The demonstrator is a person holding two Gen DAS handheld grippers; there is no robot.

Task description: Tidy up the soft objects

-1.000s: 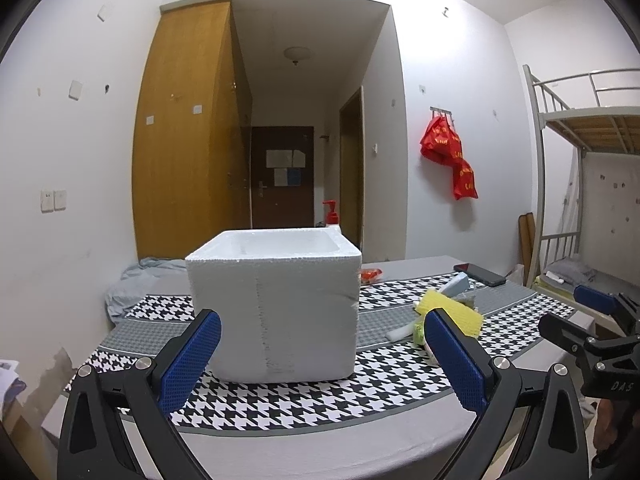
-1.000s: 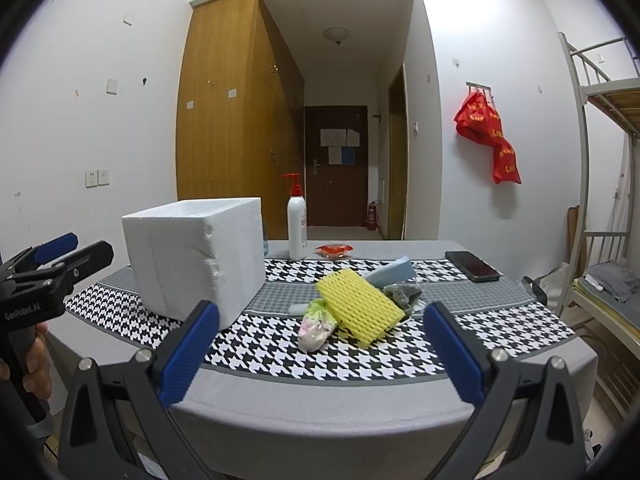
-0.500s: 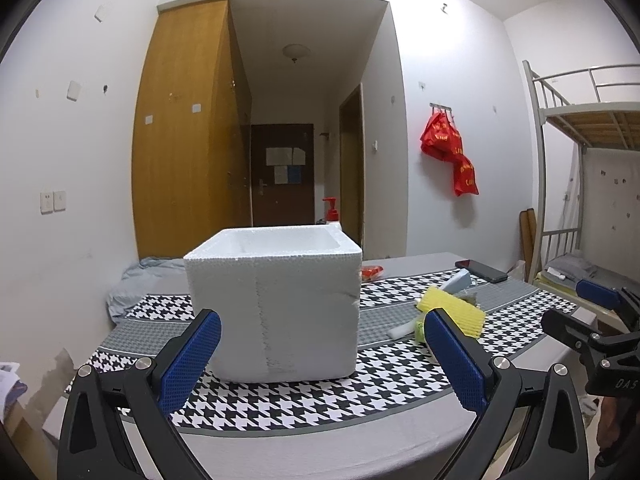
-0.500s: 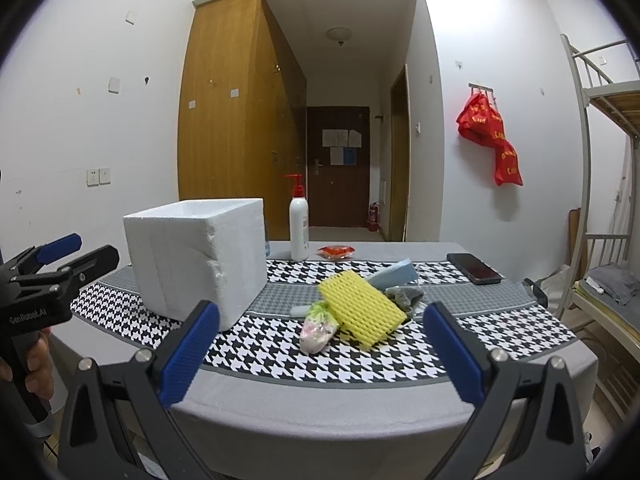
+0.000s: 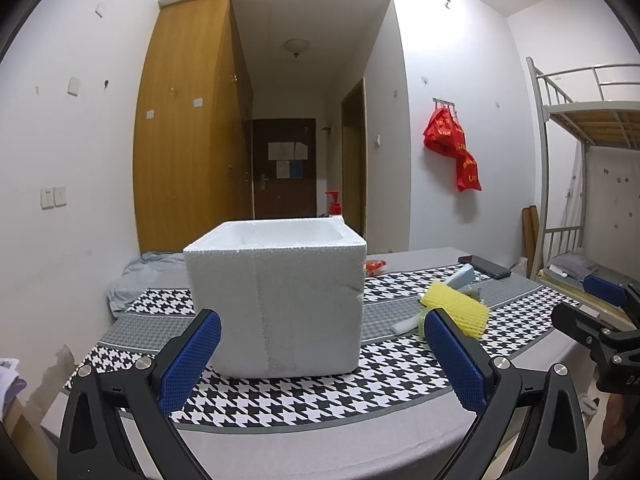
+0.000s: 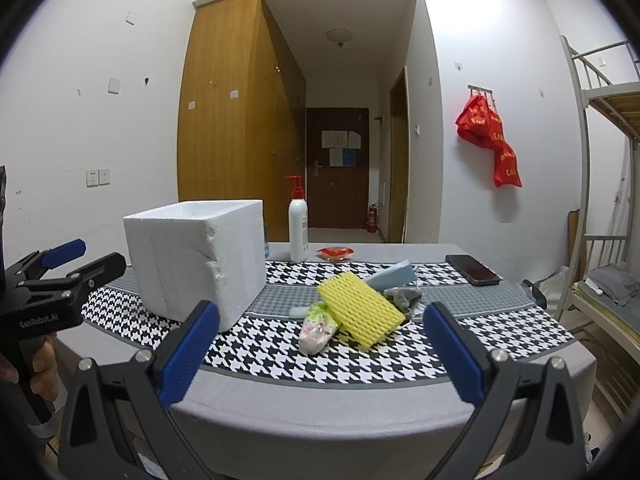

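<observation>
While both grippers hang short of the table w/ jaws spread wide and empty, nothing's picked yet — approach step. Right gripper (image 6: 320,340) faces the yellow foam net (image 6: 360,308) straight ahead; foam box (image 6: 196,256) sits ahead-left. Next: reach fwd, pinch net gently.

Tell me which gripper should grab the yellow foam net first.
Right. The right gripper is open and faces the yellow net head-on, while the left gripper faces the foam box, with the net off to its right.
</observation>
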